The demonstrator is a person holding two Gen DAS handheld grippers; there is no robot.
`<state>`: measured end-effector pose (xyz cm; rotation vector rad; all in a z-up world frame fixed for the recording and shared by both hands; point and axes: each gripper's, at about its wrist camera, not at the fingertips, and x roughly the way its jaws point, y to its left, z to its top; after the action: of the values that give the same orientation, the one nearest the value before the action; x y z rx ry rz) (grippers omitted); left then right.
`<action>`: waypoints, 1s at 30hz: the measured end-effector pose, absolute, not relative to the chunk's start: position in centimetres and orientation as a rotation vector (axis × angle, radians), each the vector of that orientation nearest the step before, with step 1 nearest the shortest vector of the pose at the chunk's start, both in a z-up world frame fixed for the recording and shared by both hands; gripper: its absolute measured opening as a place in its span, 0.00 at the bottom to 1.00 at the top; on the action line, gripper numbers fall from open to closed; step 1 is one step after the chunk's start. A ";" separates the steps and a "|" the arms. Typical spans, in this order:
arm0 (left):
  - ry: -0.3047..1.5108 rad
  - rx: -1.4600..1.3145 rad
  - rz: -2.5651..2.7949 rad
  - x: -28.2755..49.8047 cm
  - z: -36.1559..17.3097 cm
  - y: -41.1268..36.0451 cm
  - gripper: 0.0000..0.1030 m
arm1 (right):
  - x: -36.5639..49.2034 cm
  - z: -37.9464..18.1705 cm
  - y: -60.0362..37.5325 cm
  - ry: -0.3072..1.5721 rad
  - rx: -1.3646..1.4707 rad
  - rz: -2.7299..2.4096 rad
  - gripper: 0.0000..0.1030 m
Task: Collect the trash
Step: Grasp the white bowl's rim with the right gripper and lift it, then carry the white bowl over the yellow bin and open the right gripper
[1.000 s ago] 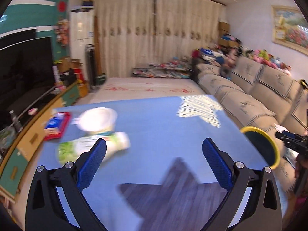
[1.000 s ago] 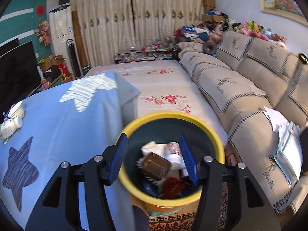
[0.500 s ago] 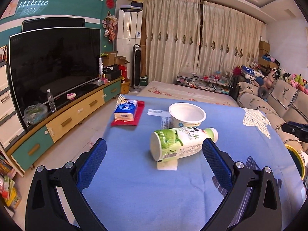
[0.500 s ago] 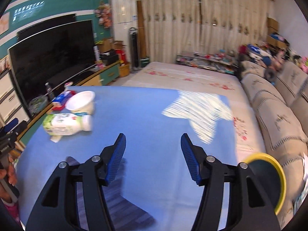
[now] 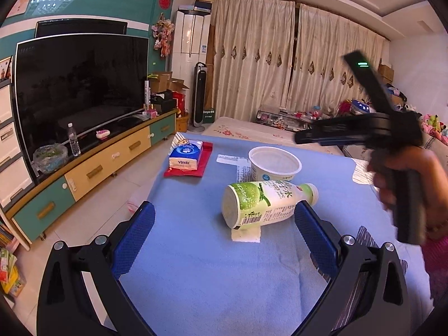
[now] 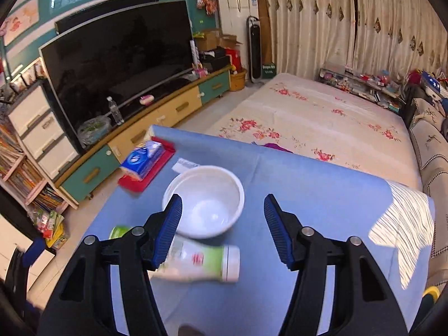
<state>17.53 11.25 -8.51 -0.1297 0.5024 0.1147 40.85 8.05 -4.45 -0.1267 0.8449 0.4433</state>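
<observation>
Both tools have swung away from the yellow bin and now look at the trash on the blue desk [image 5: 196, 280], and the right tool has come right over the white bowl. On the far left stands a big black TV [image 5: 81, 84] on a long cabinet [image 5: 92, 168] with yellow and green drawers. At the left back corner of the desk a blue tissue pack [image 5: 186, 154] lies on a flat red thing [image 5: 205, 156]. Next comes the left tool [image 5: 224, 236]; its two blue fingers [image 5: 134, 235] are spread wide with nothing gripped. A green and white bottle [image 5: 266, 204] lies on its side just past them, its flat bottom facing the camera and its cap pointing right, and a small white paper [image 5: 246, 235] sticks out from under it. Just behind the bottle sits the empty white bowl [image 5: 274, 165], standing upright, with a slip of paper [image 5: 232, 159] beside it. In the right wrist view the right tool [image 6: 222, 224] hangs above the bowl [image 6: 207, 201] and the bottle [image 6: 201, 263]; its blue fingers [image 6: 277, 232] are apart and hold nothing, the left one covering a bit of the bowl's rim. On the right of the left wrist view a hand [image 5: 403, 179] grips the black handle of that right tool, all blurry. Behind the desk is a flowered bed [image 6: 308, 114], then curtains [image 5: 280, 61]
</observation>
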 end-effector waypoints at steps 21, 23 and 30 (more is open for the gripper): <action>0.518 -0.128 0.083 17.7 -8.8 10.5 0.95 | 42.1 -5.6 2.5 0.909 -0.038 0.400 0.07; 0.517 -0.130 0.075 17.7 -8.8 10.5 0.95 | 40.8 -4.4 -0.8 0.878 -0.010 0.384 0.07; 0.543 -0.122 0.040 18.2 -9.3 9.9 0.95 | 35.0 -3.5 -16.1 0.808 0.071 0.211 0.07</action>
<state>18.22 9.94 -9.29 -0.1220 0.5434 0.0400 34.99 -16.11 -3.49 0.0713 0.8078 0.2109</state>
